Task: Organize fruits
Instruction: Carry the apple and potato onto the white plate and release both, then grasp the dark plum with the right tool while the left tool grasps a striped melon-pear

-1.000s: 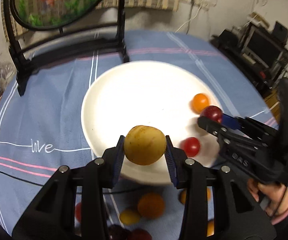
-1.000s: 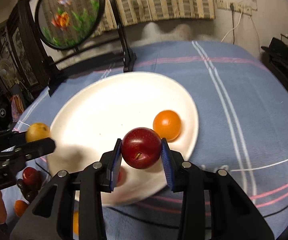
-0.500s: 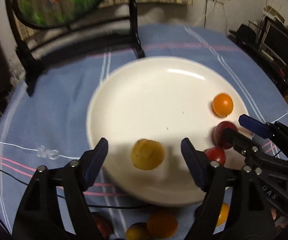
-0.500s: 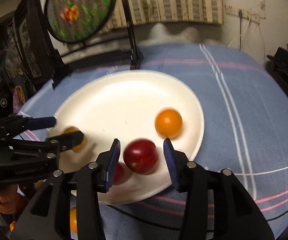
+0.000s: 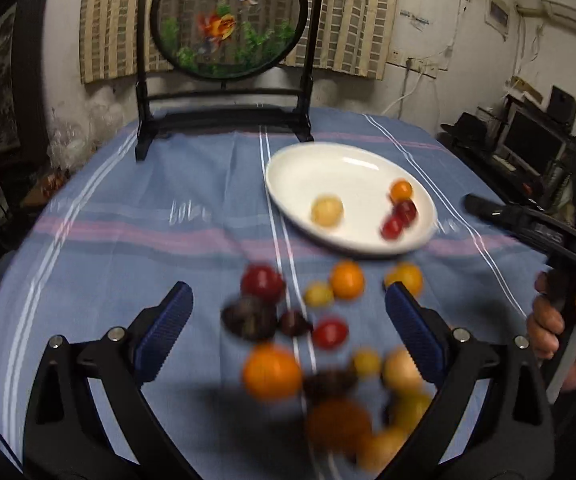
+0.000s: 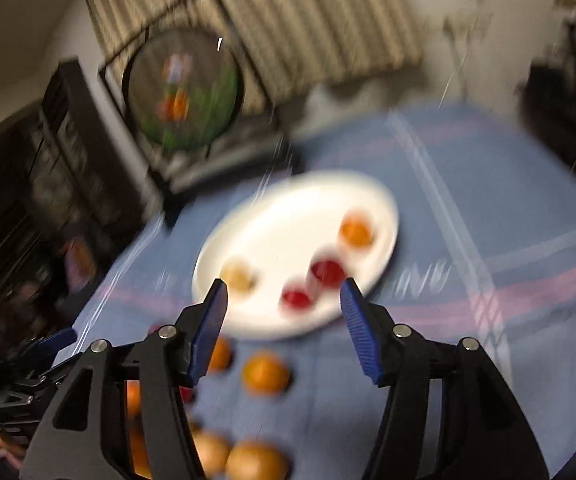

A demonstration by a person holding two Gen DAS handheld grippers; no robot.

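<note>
Left gripper [image 5: 288, 316] and right gripper [image 6: 284, 308] both spread wide, empty; loose fruits [image 5: 272, 374] just ahead of left fingers, four beyond on white plate [image 5: 352, 242]; small, round, probably roll-prone, soft-skinned; pinch across widest middle, gently.

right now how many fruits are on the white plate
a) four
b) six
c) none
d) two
a: the white plate holds four: a yellow fruit, a small orange one and two red ones; the other fruits lie on the blue tablecloth, and both grippers are open and empty.
</note>
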